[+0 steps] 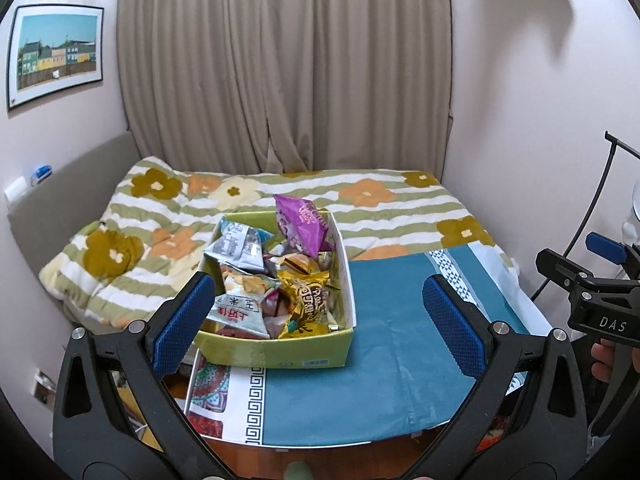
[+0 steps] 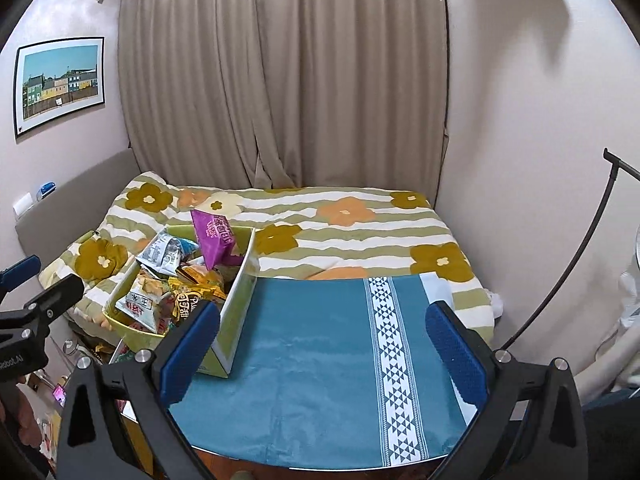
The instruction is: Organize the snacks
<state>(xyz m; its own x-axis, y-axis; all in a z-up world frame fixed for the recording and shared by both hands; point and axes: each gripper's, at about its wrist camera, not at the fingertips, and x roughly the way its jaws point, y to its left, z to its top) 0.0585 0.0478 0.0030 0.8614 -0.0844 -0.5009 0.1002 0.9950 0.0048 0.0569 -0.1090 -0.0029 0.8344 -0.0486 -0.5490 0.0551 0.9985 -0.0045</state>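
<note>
Left wrist view: the left hand-held gripper [image 1: 316, 320] has its blue-padded fingers [image 1: 182, 324] spread wide apart with nothing between them, hovering over the tabletop [image 1: 384, 360], which is covered by a teal cloth. The green snack box [image 1: 280, 350] sits on the left part of the cloth, its near wall facing the camera, so the whole pile inside shows: a purple packet [image 1: 304, 226] standing up at the far end, a grey-and-white packet [image 1: 238, 246] at the left, a gold packet [image 1: 306, 300] in the middle and a white packet with red characters [image 1: 236, 316] at the near left corner. At the right edge the other hand-held gripper appears from the side, with fingers [image 1: 600, 360] of the person's hand beneath it.

Right wrist view: the right hand-held gripper [image 2: 322, 344] is likewise wide open and empty, above the bare teal cloth [image 2: 312, 344]. Here the box [image 2: 236, 312] lies at the left, seen from its white long side, partly hidden behind the left finger. This view alone shows the cloth's full white triangle-patterned band [image 2: 390, 360]. Behind lies a bed with a flowered quilt [image 2: 352, 232].
</note>
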